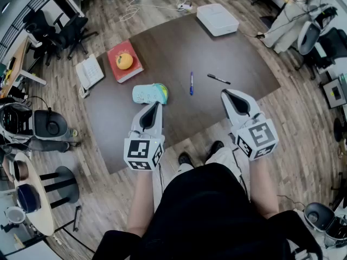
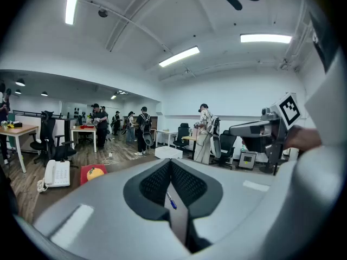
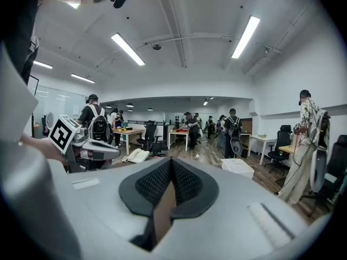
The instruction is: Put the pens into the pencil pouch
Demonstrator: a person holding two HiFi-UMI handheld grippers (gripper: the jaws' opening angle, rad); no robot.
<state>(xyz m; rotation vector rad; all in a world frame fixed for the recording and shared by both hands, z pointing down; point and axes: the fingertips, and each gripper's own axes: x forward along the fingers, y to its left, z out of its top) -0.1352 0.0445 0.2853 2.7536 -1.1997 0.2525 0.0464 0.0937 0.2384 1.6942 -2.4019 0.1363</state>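
On the dark brown table [image 1: 179, 45], a blue pen [image 1: 191, 83] lies at the middle and a black pen [image 1: 218, 79] lies to its right. A pale blue-green pencil pouch [image 1: 150, 93] rests left of the blue pen. My left gripper [image 1: 158, 103] hovers just behind the pouch, shut and empty. My right gripper [image 1: 224, 92] is near the black pen, also shut with nothing in it. In the left gripper view the blue pen [image 2: 171, 201] shows in the notch beneath the closed left gripper [image 2: 171, 161]. In the right gripper view the right gripper [image 3: 171, 161] is shut.
A red book with an orange fruit [image 1: 124, 61] lies at the table's left and a white desk phone [image 1: 89, 71] at its left edge. A white box [image 1: 217, 19] sits at the far end. Office chairs, desks and several people stand beyond.
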